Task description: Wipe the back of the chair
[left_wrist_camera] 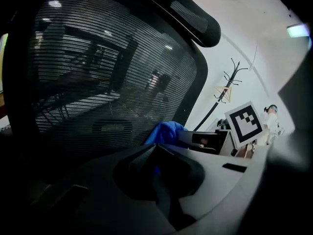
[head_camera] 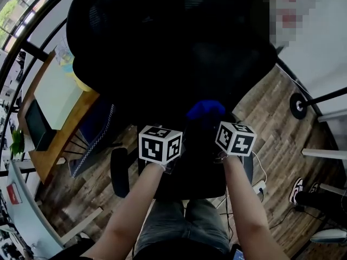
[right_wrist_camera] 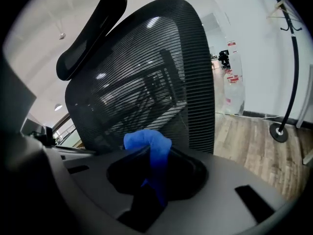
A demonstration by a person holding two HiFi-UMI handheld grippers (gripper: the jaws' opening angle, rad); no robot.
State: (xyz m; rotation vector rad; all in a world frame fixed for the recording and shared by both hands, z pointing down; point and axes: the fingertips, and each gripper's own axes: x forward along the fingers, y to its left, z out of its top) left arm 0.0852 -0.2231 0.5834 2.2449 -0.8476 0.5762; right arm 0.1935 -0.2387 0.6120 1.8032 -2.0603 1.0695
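Observation:
A black office chair with a mesh back (head_camera: 162, 47) stands right in front of me. Its mesh fills the left gripper view (left_wrist_camera: 112, 82) and the right gripper view (right_wrist_camera: 146, 72). My right gripper (head_camera: 214, 121) (right_wrist_camera: 149, 153) is shut on a blue cloth (head_camera: 205, 109) (right_wrist_camera: 149, 143), which lies against the lower part of the mesh. My left gripper (head_camera: 172, 129) (left_wrist_camera: 154, 148) is beside it to the left, close to the mesh, jaws shut with nothing held. In the left gripper view the blue cloth (left_wrist_camera: 165, 131) and the right gripper (left_wrist_camera: 210, 140) show just to the right.
A wooden desk (head_camera: 59, 140) with a pale mat stands left of the chair. The chair's headrest (right_wrist_camera: 93, 33) rises above the mesh. A coat rack (right_wrist_camera: 293, 58) with a round base (head_camera: 297, 105) stands to the right on the wood floor. A power strip (head_camera: 259, 187) lies near my right arm.

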